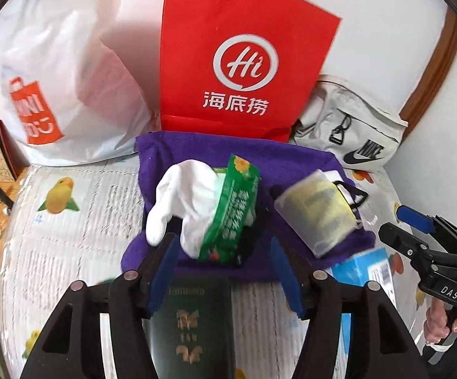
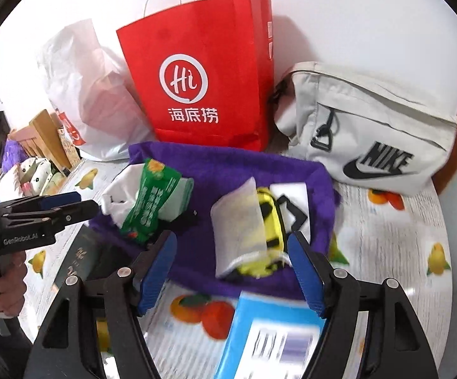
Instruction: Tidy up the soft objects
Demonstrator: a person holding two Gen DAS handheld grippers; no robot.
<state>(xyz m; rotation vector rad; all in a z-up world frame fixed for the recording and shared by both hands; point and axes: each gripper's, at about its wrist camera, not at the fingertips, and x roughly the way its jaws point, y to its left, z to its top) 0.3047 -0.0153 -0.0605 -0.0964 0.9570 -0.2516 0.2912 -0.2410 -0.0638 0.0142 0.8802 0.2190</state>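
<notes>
Showing both tools spread & empty: left gripper and right gripper hang above purple cloth w/ glove, green packet, pouch; re-approach low, pinch mid-item.

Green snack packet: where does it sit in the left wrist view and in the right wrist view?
Left wrist: green snack packet at centre, on the purple cloth, against the white glove.
Right wrist: left of centre, on the cloth's left part.
Shared landmark: red paper bag behind the cloth.
</notes>
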